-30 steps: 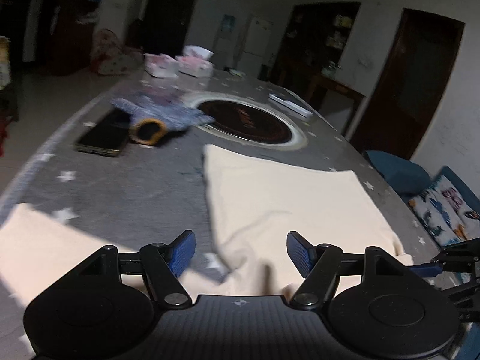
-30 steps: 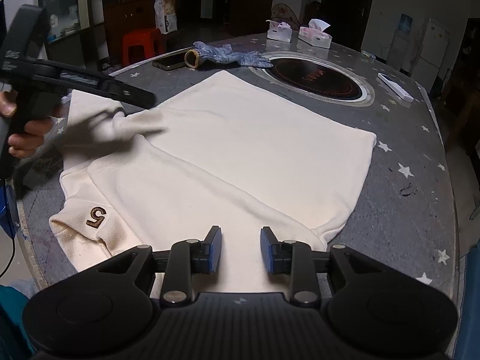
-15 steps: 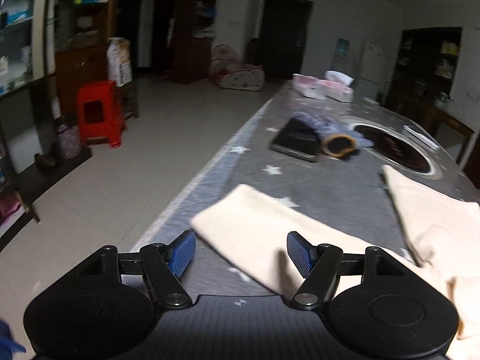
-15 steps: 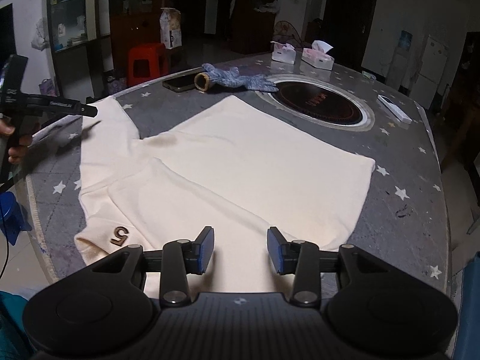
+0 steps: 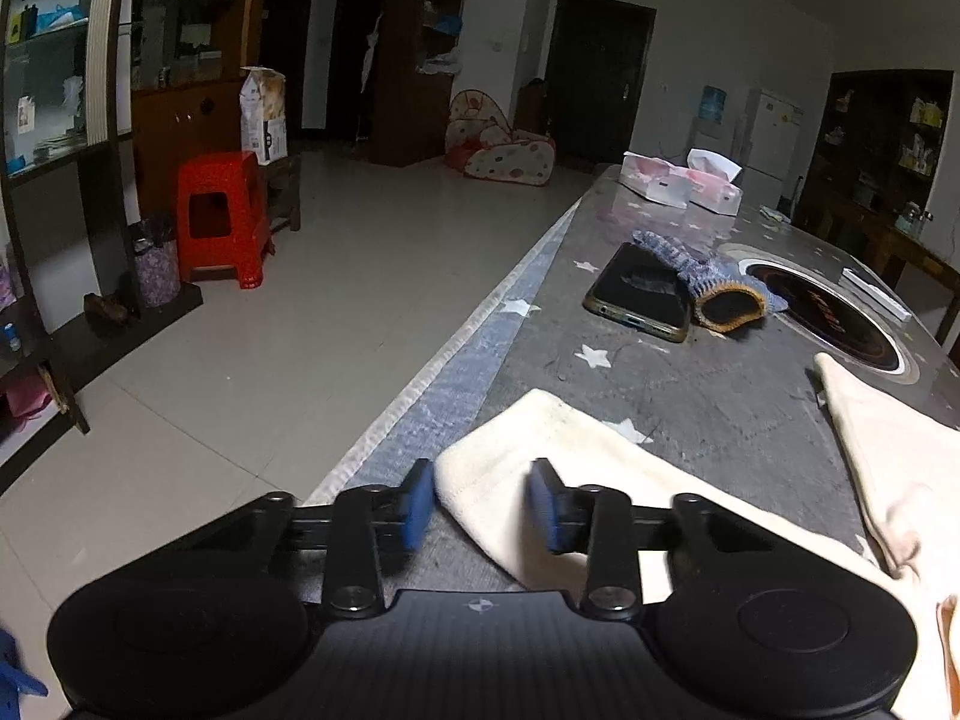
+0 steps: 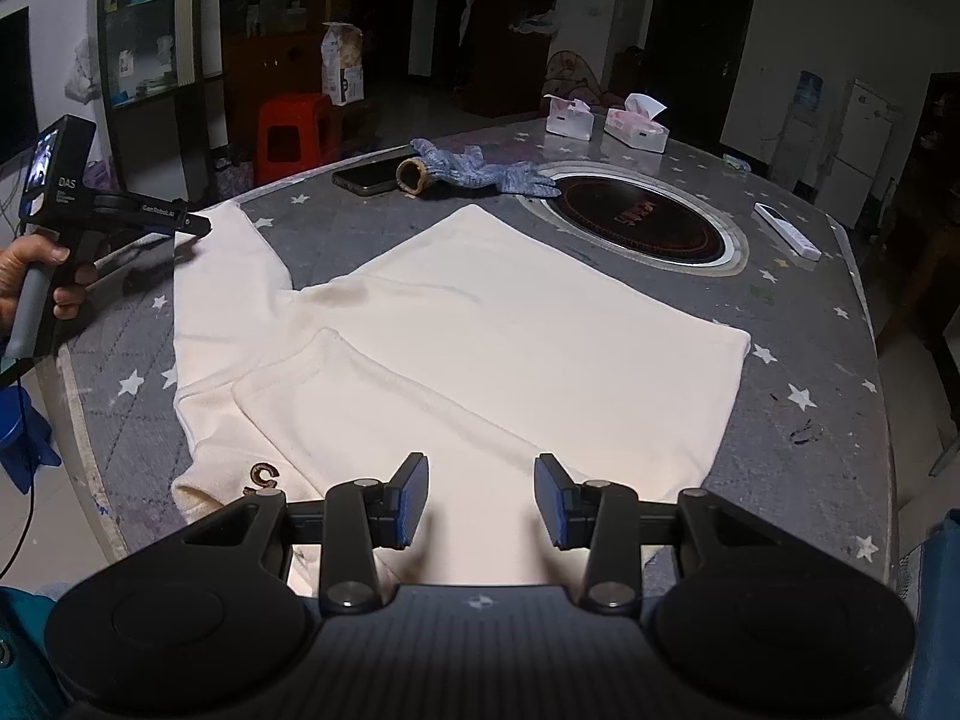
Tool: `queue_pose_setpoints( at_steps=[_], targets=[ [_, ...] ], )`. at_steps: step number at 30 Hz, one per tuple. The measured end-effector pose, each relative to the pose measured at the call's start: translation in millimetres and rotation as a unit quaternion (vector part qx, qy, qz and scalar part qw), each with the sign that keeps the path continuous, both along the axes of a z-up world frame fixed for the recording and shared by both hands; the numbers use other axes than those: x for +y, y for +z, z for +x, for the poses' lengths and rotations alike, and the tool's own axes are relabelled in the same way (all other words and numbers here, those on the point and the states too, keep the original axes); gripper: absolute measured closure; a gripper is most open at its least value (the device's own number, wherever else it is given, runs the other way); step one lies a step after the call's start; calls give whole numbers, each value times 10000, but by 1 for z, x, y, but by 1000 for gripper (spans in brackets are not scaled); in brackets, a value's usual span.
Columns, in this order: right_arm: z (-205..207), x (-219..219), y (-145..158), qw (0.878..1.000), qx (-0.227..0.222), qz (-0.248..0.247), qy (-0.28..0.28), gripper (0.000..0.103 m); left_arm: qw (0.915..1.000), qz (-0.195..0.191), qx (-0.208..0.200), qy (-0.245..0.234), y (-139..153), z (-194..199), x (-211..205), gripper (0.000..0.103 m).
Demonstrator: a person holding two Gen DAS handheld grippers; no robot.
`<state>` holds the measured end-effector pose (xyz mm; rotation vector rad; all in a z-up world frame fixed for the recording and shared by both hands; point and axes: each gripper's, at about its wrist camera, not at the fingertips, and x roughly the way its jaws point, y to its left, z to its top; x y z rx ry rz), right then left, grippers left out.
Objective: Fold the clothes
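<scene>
The cream sweater is being kept spread flat on the counter, its sleeve cuff being straddled by the open left claw, seemingly for folding inward, while the right claw is being held open above the hem.

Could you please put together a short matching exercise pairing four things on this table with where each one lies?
Things:
1. phone
2. tissue boxes
3. left claw
4. white remote

Places:
A. far edge of the table
B. at the cuff of the cream sweater's outstretched sleeve
C. beside the knit glove's orange-lined opening
D. just right of the round black cooktop

Pairs: 1-C, 2-A, 3-B, 4-D
</scene>
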<state>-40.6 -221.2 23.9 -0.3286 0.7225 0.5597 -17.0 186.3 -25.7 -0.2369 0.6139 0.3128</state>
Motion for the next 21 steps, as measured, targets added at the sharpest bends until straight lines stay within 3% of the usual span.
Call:
queue_pose_setpoints(
  at_steps=[1, 2, 5, 11, 16, 21],
  targets=[
    [0, -1, 0, 10000, -10, 10, -4, 64, 10000, -2, -21, 11, 1, 0, 0, 87],
    [-1, -1, 1, 10000, -15, 19, -8, 64, 9999, -127, -47, -43, 2, 0, 1, 89],
    [-1, 0, 3, 10000, -39, 62, -1, 65, 9992, -272, -211, -187, 12, -6, -4, 91],
    [1, -4, 9, 9994, 18, 339, -21, 66, 9887, -653, -692, -1157, 43, -22, -48, 91],
    [4, -9, 12, 9986, 52, 511, -100, 66, 9680, -1048, -1041, -2030, 67, -35, -93, 91],
    [7, -19, 14, 9973, 89, 677, -282, 66, 9372, -1502, -1202, -2910, 74, -37, -142, 91]
  ],
)
